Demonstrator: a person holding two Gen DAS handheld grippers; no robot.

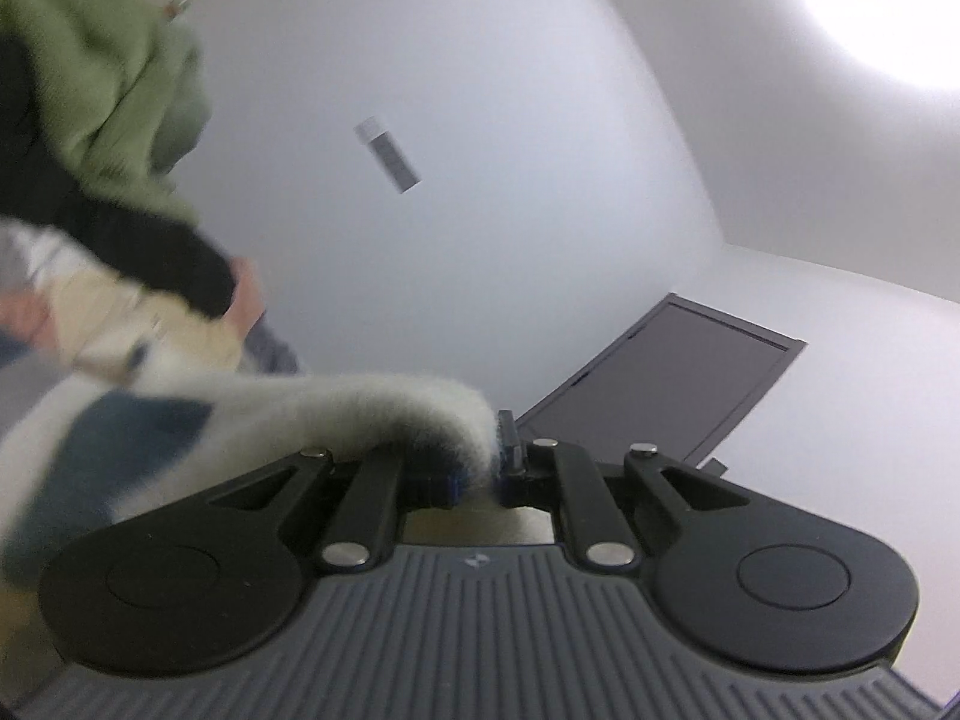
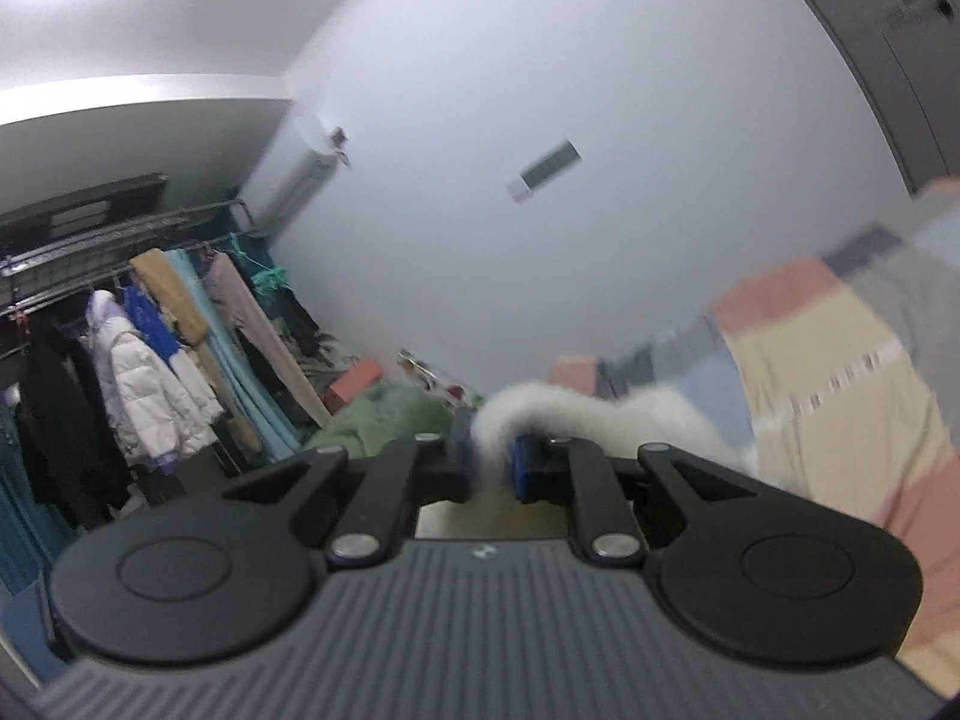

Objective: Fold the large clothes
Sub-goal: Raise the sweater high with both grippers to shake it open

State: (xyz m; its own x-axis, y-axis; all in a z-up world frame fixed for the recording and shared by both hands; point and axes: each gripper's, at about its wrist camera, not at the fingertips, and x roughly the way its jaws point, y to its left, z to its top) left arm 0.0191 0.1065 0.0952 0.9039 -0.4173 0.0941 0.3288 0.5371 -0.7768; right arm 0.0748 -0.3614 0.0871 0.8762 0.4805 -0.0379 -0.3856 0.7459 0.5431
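The right wrist view is taking in a clothes rack [image 2: 150, 324] far left of its claw, while the left view is showing a person's green sleeve [image 1: 114, 78] up to its left. A fluffy white garment [image 1: 336, 414] is trailing leftward from the left claw [image 1: 480, 468] and rightward from the right claw [image 2: 489, 459]. Both claws are clenching its edge between nearly closed fingers.

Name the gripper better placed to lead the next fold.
Neither clearly: the left gripper and right gripper are both shut on the white garment's edge. The right shows more cloth hanging beside it, a slight edge.
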